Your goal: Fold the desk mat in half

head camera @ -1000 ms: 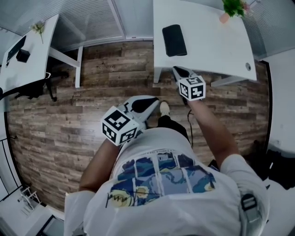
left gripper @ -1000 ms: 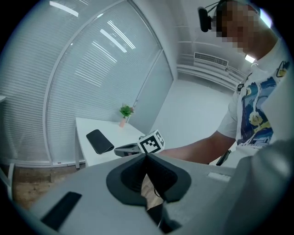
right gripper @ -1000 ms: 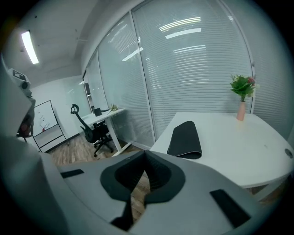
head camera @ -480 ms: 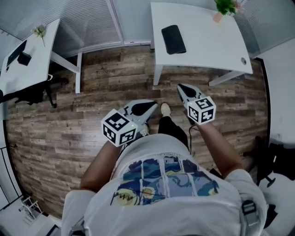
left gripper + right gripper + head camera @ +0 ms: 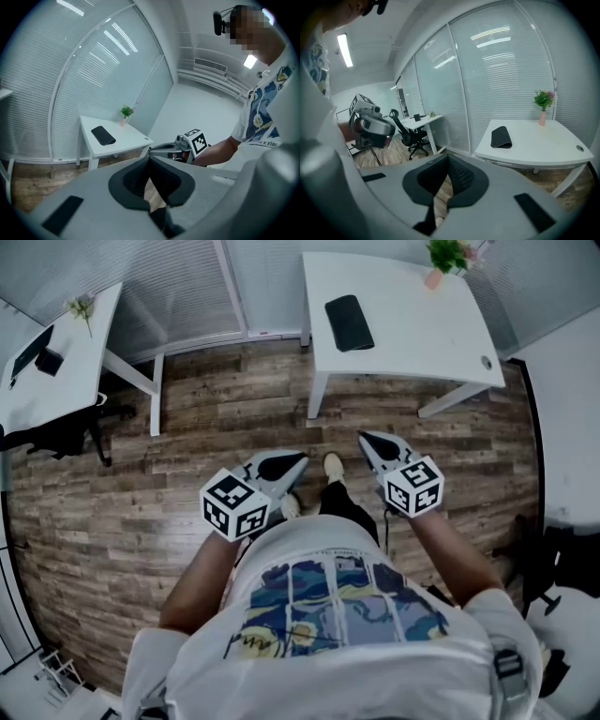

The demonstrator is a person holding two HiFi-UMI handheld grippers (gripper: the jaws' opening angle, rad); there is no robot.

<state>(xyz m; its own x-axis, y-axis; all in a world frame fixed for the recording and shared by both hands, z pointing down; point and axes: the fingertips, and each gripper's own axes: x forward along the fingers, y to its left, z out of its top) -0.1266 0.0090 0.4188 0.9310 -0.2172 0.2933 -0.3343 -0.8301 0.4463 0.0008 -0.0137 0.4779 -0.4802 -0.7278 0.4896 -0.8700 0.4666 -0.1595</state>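
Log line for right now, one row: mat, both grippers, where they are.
mat: black desk mat looks folded, on white desk | left gripper: shut, empty | right gripper: shut, empty | place: both over wood floor, short of desk

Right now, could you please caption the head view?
Folded desk mat on white desk; person stands apart on wood floor.

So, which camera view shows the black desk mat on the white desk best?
The head view: it sees the black desk mat from above, its whole outline clear. Both gripper views show it at a low slant, flattened.
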